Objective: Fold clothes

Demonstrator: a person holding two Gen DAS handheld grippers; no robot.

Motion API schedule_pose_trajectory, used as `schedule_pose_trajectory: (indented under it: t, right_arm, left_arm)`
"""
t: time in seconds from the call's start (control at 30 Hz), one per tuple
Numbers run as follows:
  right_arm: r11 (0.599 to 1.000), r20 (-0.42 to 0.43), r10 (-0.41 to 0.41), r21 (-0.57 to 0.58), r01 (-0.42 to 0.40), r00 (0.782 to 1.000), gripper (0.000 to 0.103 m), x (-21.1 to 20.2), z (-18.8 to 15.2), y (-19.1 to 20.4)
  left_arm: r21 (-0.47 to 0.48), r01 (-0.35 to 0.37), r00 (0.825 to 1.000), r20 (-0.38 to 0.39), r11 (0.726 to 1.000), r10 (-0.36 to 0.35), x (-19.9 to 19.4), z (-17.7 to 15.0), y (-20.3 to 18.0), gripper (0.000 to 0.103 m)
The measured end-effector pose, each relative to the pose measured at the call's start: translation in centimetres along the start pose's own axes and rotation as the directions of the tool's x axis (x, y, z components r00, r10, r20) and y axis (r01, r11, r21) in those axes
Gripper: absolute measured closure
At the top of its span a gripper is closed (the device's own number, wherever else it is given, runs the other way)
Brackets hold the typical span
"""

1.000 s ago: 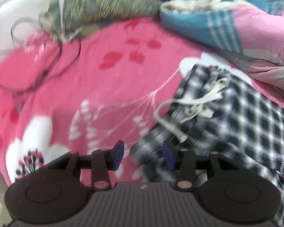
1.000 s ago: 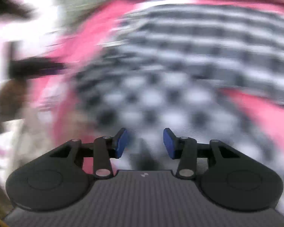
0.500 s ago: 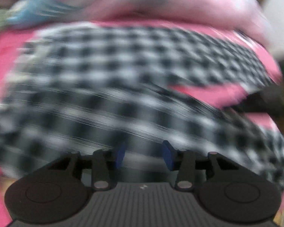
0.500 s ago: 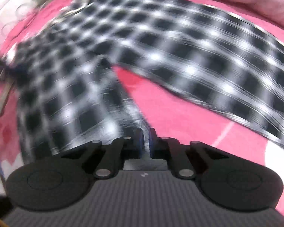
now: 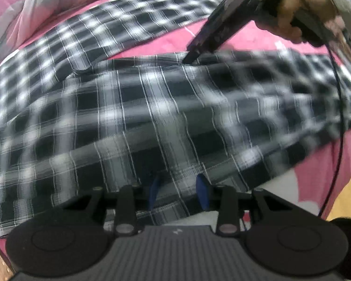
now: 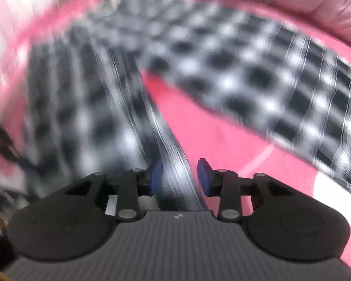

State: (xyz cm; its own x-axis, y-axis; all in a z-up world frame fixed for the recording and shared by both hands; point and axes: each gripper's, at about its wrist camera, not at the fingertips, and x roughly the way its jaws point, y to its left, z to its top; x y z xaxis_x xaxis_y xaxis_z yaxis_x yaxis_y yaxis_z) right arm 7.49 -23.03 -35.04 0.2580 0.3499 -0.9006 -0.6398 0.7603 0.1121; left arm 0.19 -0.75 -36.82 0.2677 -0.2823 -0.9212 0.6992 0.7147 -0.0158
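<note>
Left gripper (image 5: 179, 193): jaws partly apart and closing; checked cloth lying between the blue pads, edge of the fabric draped over the tips; pads not seen pressing yet.
Right gripper (image 6: 179, 176): jaws narrow but opening; streak of checked cloth running between the pads, no firm pinch visible; view heavily blurred. Seen also from the left camera as a dark tool, tip down on the cloth's upper edge.
Bed cover (image 5: 241, 38): pink, white flower print, spread under everything; largest surface in view.
Quilt (image 5: 46, 7): pale pink bundle, bunched along the far edge of the bed, just beyond the trousers.
Trousers (image 5: 152, 107): black-and-white checked, spread across the cover, legs parted in a V with pink showing between them; near leg rumpled and bunched by the left gripper.
Hand (image 5: 290, 11): wrapped round the right tool's handle, upper right of the left view.
Cable (image 5: 338, 117): thin, black, trailing down from the right tool across the near leg.
Step judged: taking hold of the near leg for a fold; fold itself not yet made.
Risk, grip: thin loose edge liable to slip out if lifted before the left pads close fully.
Risk, layers: only the top layer caught, leaving the lower one behind and the fold skewed.
Risk, cable: dragging over the cloth, liable to snag or pull creases into the leg.
Risk, cover: pads closing low enough to pinch the cover with the trousers.
</note>
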Motion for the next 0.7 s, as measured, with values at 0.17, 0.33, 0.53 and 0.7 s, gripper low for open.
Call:
schedule_pose_trajectory:
  t: [0.17,0.33,0.53,0.7]
  right_arm:
    - [0.998,0.077,-0.07,0.003,0.07,0.995,0.103,-1.5,0.2,0.2]
    - [0.98,0.116,-0.195,-0.015,0.198,0.974,0.103,-0.8,-0.3,1.2]
    - [0.951,0.109,-0.3,-0.049,0.307,0.948,0.103,1.9,-1.7,3.1]
    - [0.944,0.103,-0.324,-0.03,0.328,0.941,0.102,1.9,-2.4,3.6]
  left_arm:
    - [-0.018,0.01,1.0,-0.014,1.0,-0.011,0.0,-0.4,0.2,0.069]
    - [0.001,0.017,0.999,-0.043,1.0,-0.017,-0.1,-1.3,0.5,0.069]
    - [-0.008,0.017,0.999,-0.049,1.0,-0.018,-0.3,-2.6,0.6,0.069]
    - [-0.037,0.09,0.992,-0.08,0.995,-0.093,-1.2,-3.7,0.7,0.069]
